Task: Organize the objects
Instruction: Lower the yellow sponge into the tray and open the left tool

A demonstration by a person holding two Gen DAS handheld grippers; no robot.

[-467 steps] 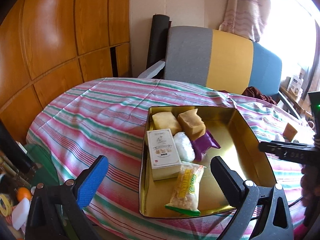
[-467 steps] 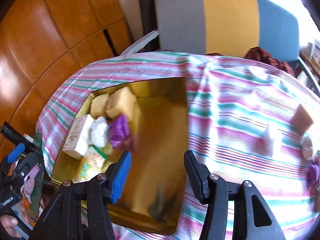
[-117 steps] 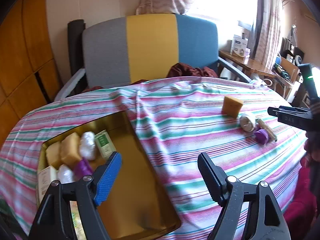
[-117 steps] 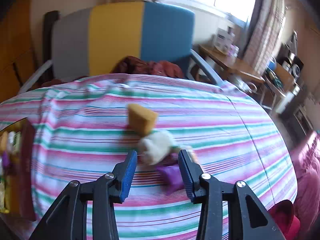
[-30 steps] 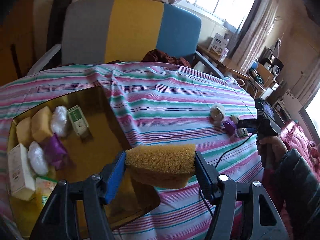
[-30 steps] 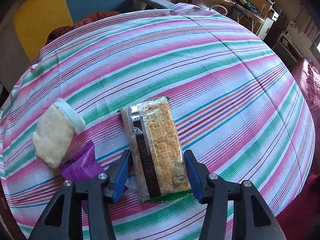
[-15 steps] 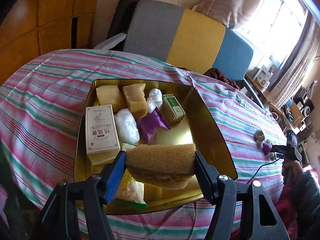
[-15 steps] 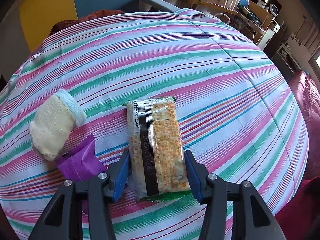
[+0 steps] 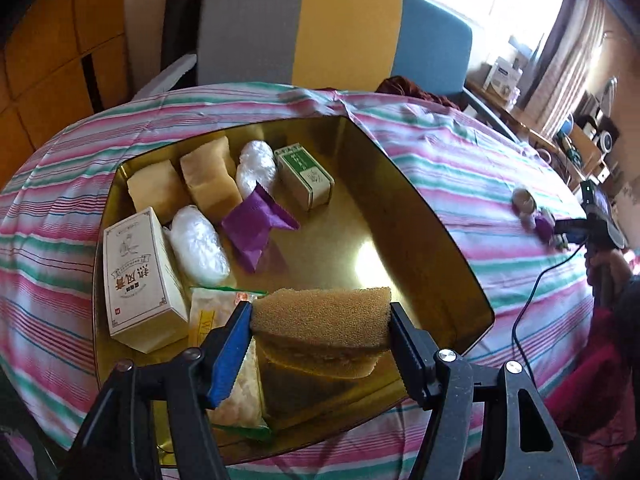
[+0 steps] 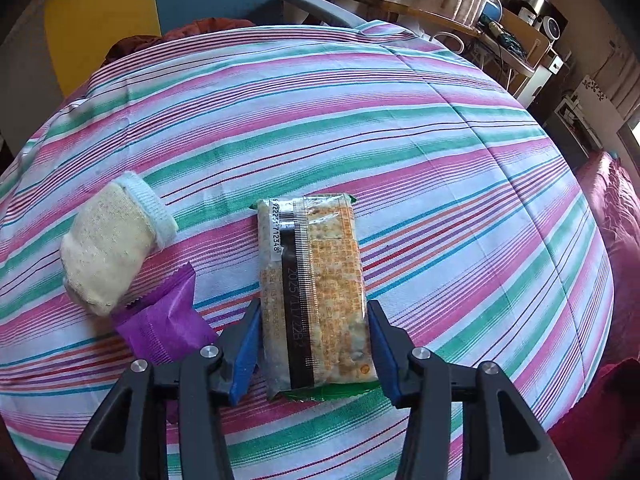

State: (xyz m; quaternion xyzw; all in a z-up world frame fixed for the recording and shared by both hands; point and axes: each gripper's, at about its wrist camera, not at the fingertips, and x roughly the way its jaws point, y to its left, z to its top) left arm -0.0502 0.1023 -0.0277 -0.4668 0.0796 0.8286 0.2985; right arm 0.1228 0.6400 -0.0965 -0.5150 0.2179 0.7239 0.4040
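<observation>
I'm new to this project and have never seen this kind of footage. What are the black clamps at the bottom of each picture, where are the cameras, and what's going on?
There is no robot here: a person holds a clamp-like tool in each hand, and each tool carries a wide-angle camera looking along its jaws.

The left tool's picture shows the left gripper shut on a brown sponge over a gold tray that already holds boxes, sponges and wrapped snacks.

The right tool's picture shows the right gripper with its jaws, which have just been closing, around a cracker packet lying on the striped tablecloth. Whether they grip it yet is unclear. Beside it lie a cream knitted bundle and a purple wrapper.
</observation>
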